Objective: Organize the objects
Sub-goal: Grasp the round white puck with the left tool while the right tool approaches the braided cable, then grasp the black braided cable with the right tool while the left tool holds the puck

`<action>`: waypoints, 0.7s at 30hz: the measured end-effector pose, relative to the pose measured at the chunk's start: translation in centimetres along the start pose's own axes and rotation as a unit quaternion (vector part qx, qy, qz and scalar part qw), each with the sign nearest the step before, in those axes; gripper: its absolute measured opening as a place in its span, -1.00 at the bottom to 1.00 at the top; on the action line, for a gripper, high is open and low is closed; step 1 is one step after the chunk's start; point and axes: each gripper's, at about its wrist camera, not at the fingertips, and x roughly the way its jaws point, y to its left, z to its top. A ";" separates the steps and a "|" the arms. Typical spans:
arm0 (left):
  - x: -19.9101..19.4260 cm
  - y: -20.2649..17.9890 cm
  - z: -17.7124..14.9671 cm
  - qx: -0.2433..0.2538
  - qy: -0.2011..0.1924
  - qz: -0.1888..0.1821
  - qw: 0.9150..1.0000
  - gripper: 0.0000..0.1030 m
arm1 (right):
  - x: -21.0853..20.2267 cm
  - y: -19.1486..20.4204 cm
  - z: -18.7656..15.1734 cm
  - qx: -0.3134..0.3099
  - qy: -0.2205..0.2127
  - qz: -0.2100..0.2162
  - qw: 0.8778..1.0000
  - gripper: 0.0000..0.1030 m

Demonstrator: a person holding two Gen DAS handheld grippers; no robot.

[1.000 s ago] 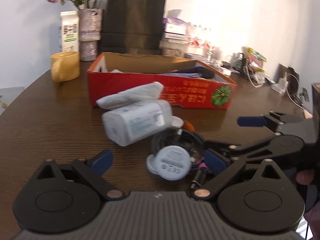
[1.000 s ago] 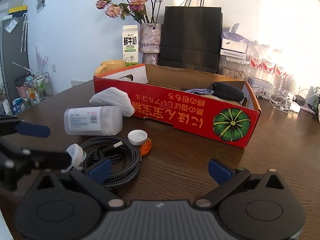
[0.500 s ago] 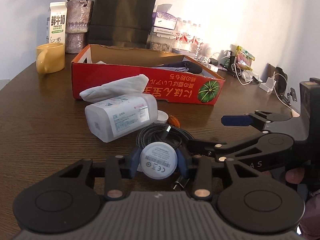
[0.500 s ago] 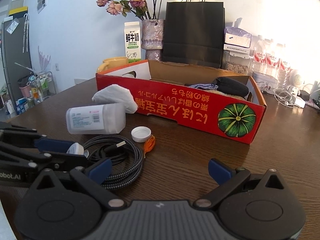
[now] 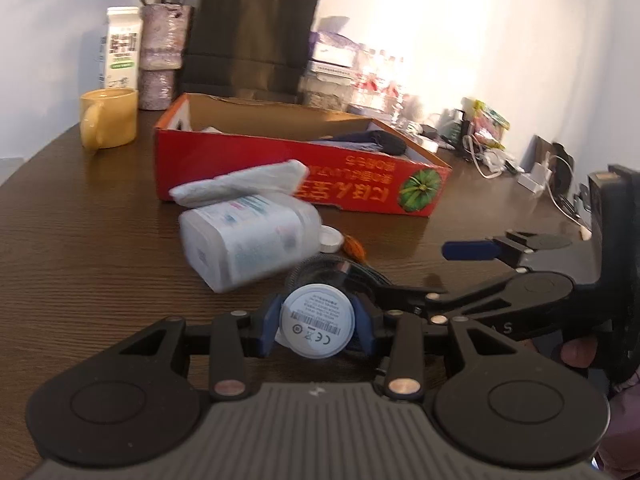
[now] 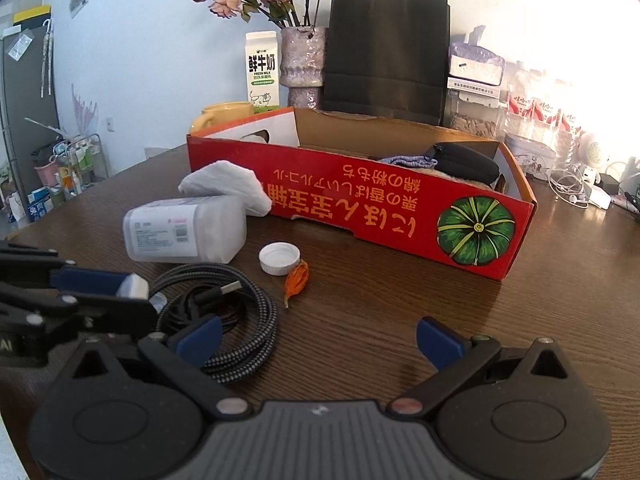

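My left gripper (image 5: 316, 320) is shut on a round white charger puck (image 5: 318, 332), its labelled face toward the camera, just above a coiled braided cable (image 6: 224, 320). The right wrist view shows the same puck (image 6: 132, 286) between the left fingers at the far left. Behind the coil a white plastic bottle (image 5: 248, 240) lies on its side with a crumpled white tissue (image 5: 240, 190) against it. A white cap (image 6: 279, 258) and an orange scrap (image 6: 297, 280) lie beside them. My right gripper (image 6: 320, 340) stands open over bare table, right of the coil.
A red cardboard box (image 6: 360, 208) with a black pouch (image 6: 466, 162) and blue cloth inside lies across the middle. Behind it stand a yellow mug (image 5: 108, 124), milk carton (image 6: 262, 72), flower vase (image 6: 302, 64) and black paper bag (image 6: 386, 52). Cables and bottles crowd the back right.
The left jaws went from wide open to shut on the white puck that lay on the cable coil. The right gripper stayed where it was, open.
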 end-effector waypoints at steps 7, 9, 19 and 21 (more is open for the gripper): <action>-2.5 2.1 0.5 -0.018 -0.028 0.031 0.999 -0.22 | 0.2 0.1 0.1 -0.003 0.006 -0.007 1.000 1.00; -3.0 2.4 0.5 -0.022 -0.032 0.036 0.999 -0.22 | 0.3 0.1 0.1 -0.003 0.006 -0.007 1.000 1.00; -3.7 3.3 0.1 -0.030 -0.035 0.041 0.998 -0.22 | -0.2 0.3 0.1 0.005 -0.013 -0.012 1.000 1.00; -3.8 3.6 0.1 -0.032 -0.035 0.044 0.998 -0.22 | -0.5 0.7 0.1 0.008 -0.020 -0.002 1.000 1.00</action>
